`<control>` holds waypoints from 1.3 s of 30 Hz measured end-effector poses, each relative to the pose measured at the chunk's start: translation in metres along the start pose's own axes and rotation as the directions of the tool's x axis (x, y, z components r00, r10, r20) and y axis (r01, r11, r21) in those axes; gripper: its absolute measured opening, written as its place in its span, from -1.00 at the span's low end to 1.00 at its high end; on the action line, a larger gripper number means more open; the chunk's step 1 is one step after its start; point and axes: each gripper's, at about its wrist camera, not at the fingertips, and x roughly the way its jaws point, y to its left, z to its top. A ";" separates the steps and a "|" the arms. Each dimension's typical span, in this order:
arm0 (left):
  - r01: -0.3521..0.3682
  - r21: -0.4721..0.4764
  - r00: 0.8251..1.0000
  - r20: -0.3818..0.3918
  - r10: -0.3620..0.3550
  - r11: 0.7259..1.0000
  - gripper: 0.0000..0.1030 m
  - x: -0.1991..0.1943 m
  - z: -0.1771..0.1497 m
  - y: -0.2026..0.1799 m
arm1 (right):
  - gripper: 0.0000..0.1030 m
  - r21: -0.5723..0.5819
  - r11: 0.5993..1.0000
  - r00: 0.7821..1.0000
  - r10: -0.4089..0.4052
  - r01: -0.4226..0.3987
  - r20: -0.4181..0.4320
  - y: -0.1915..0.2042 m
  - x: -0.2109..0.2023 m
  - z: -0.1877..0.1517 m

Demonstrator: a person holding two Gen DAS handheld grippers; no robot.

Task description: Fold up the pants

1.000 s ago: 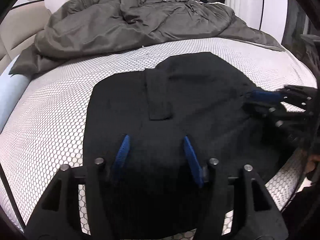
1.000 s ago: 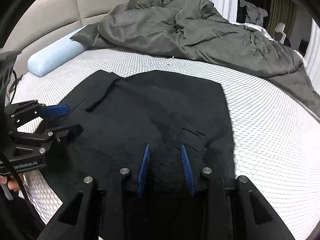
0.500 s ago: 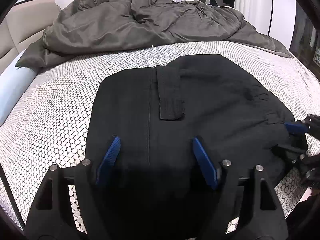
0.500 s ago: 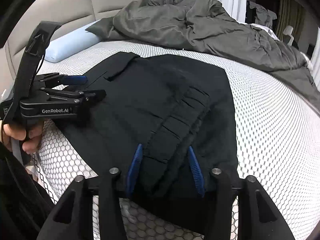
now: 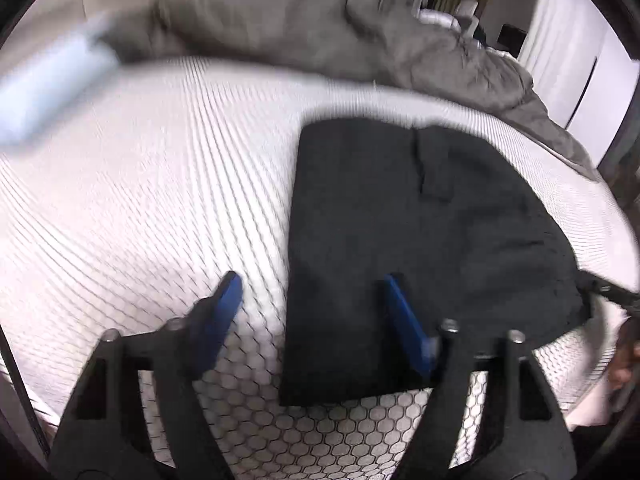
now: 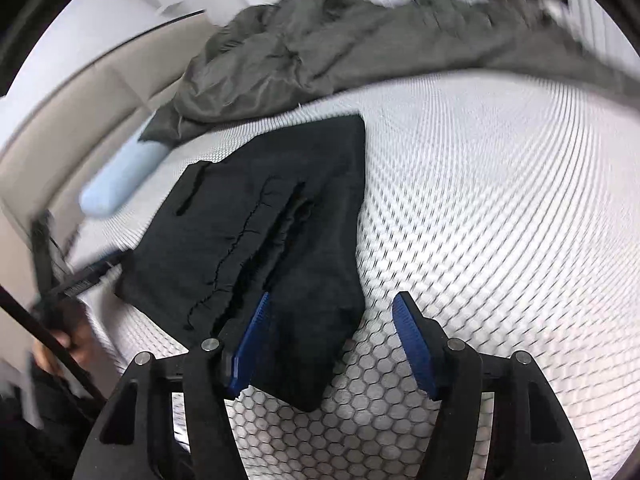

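A white mattress cover (image 5: pixel 160 200) printed with a dark honeycomb pattern fills most of both views. Along its far side lies a rumpled grey-green duvet (image 6: pixel 304 52), and beside that a pale blue bolster pillow (image 6: pixel 120 184) rests against a beige padded headboard (image 6: pixel 80 112).

The black pants (image 5: pixel 420 232) lie folded into a compact, roughly rectangular stack near the front edge of the bed, flat on the cover. In the right wrist view the gathered waistband shows as a ridge of creases running lengthwise through the stack, with a pocket slit nearer the pillow.

The left gripper (image 5: pixel 312 316) hangs over the stack's near left edge; its jaws stand apart and are closing. One blue pad is above the bare cover and the other above the fabric, with the edge of the pants between them, though neither appears to press on the cloth.

The right gripper (image 6: pixel 332 340) hangs over the near right corner of the pants, jaws apart and opening, gripping nothing.

A hand (image 6: pixel 68 344) holding the other tool shows at the far left of the right wrist view, heavily blurred.
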 end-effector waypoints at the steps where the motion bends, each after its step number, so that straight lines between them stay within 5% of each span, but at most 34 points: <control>1: 0.036 -0.036 0.999 -0.012 -0.036 0.999 0.19 0.003 -0.001 0.006 | 0.11 0.040 0.999 1.000 0.010 -0.009 -0.023 -0.005 0.007 0.001; 3: 0.053 -0.031 0.999 -0.004 -0.053 0.998 0.03 0.001 -0.002 0.006 | -0.11 0.094 0.996 1.000 0.002 0.000 -0.027 -0.011 0.014 0.001; 4: 0.059 -0.021 0.998 -0.004 -0.059 0.998 0.00 -0.001 -0.002 0.005 | -0.47 0.094 0.996 1.000 0.002 0.000 -0.023 -0.009 0.016 0.004; 7: 0.035 0.007 0.999 0.005 -0.035 0.999 0.00 -0.004 -0.005 0.001 | -0.77 0.079 0.997 0.999 0.023 -0.019 -0.047 0.002 0.016 0.003; 15: 0.021 0.004 1.000 0.001 -0.021 1.000 0.08 -0.006 -0.008 0.003 | -0.77 0.073 0.996 0.991 0.054 -0.045 -0.121 -0.006 -0.002 -0.016; 21: 0.061 0.000 0.997 -0.036 -0.061 0.998 0.12 -0.007 -0.007 0.006 | -0.27 0.125 0.983 0.986 0.146 -0.136 -0.074 -0.010 -0.017 -0.024; 25: 0.099 0.003 0.994 -0.056 -0.099 0.995 0.18 -0.006 -0.010 0.008 | -0.61 0.067 0.998 0.999 0.015 -0.012 -0.040 0.008 0.000 -0.030; 32: 0.015 0.046 1.000 0.021 -0.015 0.999 0.10 0.001 0.001 -0.007 | -0.66 0.035 0.998 0.999 -0.045 0.046 -0.013 0.023 0.004 -0.027; 35: -0.039 0.054 0.999 0.032 0.037 0.998 0.36 -0.006 -0.002 -0.011 | -0.43 -0.016 0.995 0.995 -0.100 0.100 0.000 0.037 0.001 -0.032; 37: -0.081 0.082 0.996 0.053 0.077 0.993 0.51 -0.016 -0.008 -0.015 | 0.32 -0.025 0.994 0.994 -0.106 0.106 0.023 0.042 -0.007 -0.036; 39: -0.093 0.101 0.993 0.088 0.084 0.991 0.66 -0.028 -0.013 -0.019 | 0.66 -0.030 0.993 0.991 -0.114 0.117 0.069 0.045 -0.017 -0.040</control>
